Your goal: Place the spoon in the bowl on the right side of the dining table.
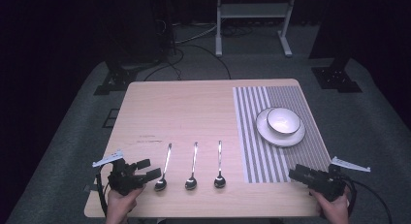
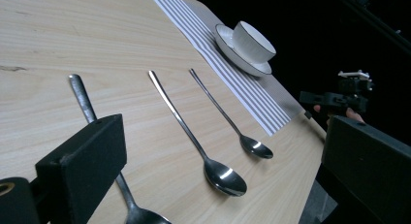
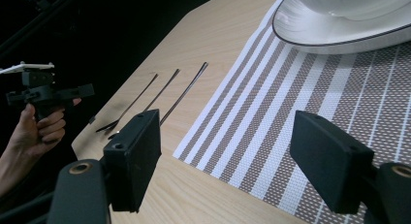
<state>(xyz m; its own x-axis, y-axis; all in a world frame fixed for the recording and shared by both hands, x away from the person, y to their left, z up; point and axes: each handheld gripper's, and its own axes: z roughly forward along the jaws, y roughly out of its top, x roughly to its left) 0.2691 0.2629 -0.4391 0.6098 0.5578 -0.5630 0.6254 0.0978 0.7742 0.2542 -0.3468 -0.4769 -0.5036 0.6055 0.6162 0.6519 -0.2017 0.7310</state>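
Three metal spoons lie side by side near the table's front edge, bowls toward me: left spoon (image 1: 163, 169), middle spoon (image 1: 192, 167), right spoon (image 1: 219, 165). My left gripper (image 1: 149, 169) hovers just left of the left spoon, open and holding nothing. In the left gripper view its jaws stand wide apart around the spoons (image 2: 194, 141). My right gripper (image 1: 293, 174) is open too, over the front edge of the striped placemat (image 1: 252, 136). In the right gripper view its open jaws frame bare placemat (image 3: 291, 103).
A white bowl (image 1: 283, 120) sits on a white plate (image 1: 264, 132) on the placemat at the right. The wooden table (image 1: 184, 107) is bare at the back left. A white stand (image 1: 252, 20) and cables lie on the floor beyond.
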